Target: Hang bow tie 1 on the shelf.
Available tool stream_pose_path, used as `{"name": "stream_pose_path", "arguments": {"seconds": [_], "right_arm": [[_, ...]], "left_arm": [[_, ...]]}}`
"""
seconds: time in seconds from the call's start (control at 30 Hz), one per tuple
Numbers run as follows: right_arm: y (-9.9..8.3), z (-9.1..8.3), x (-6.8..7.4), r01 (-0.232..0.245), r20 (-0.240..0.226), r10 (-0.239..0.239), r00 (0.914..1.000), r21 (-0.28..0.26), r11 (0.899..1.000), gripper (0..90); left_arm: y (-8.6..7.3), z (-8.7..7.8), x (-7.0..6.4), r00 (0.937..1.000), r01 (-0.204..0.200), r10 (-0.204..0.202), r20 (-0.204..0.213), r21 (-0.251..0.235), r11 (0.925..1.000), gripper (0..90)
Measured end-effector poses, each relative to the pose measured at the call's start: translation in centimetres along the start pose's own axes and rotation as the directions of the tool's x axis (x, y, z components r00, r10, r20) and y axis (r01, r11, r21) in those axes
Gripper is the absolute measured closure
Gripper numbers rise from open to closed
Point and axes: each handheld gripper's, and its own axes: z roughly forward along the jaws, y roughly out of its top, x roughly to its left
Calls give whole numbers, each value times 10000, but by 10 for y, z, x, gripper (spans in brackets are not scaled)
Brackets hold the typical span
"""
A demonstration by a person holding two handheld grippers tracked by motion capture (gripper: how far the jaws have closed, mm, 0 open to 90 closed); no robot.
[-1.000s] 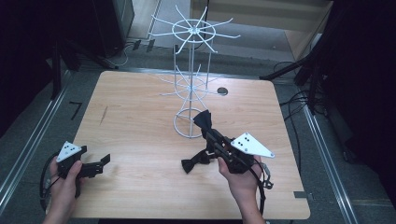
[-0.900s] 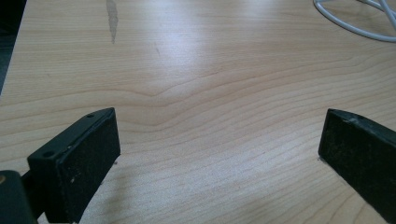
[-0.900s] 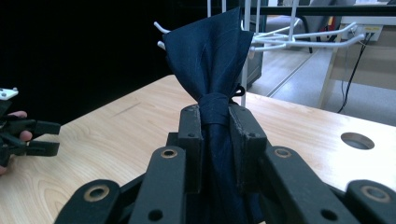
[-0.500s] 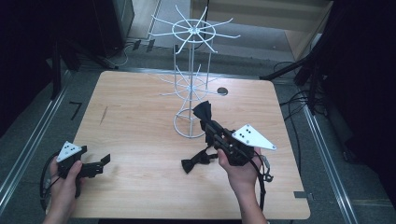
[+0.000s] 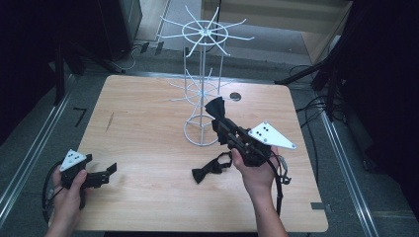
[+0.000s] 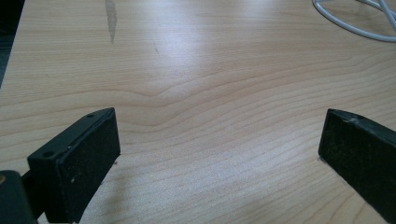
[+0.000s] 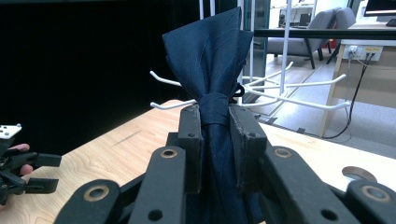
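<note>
A dark navy bow tie (image 5: pixel 216 107) is clamped at its knot in my right gripper (image 5: pixel 218 121), held up close to the lower tier of the white wire rack (image 5: pixel 202 74). In the right gripper view the bow tie (image 7: pixel 210 60) stands upright between the shut jaws of the gripper (image 7: pixel 215 122), with the rack's white arms (image 7: pixel 294 91) just behind it. A second black bow tie (image 5: pixel 207 171) with its strap lies flat on the table beside the right hand. My left gripper (image 5: pixel 107 172) rests low at the front left, its pads (image 6: pixel 79 158) wide apart over bare wood.
The wooden table (image 5: pixel 148 128) has a small round hole (image 5: pixel 235 96) behind the rack. The rack's ring base (image 5: pixel 200 131) stands mid-table, and its wire (image 6: pixel 355 25) shows far off in the left gripper view. Dark floor, rails and cables surround the table.
My right gripper has lifted the bow tie up and away, closer to the rack's lower arms. The left gripper and the bow tie on the table have stayed put.
</note>
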Motion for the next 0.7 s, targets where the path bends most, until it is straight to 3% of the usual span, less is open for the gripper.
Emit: {"name": "stream_pose_path", "arguments": {"seconds": [0.3,0.47,0.7], "right_arm": [[10,4,3,55,-497,-60,9987,-110,9999,772],[16,5,3,82,-514,-96,9986,-258,9996,771],[15,6,-11,-62,-273,55,9996,-272,9996,770]], "left_arm": [[0,0,0,10000,13,-13,-11,-11,10000,0],[0,0,0,10000,-9,9,12,-7,10000,0],[0,0,0,10000,-33,33,13,-17,10000,0]]}}
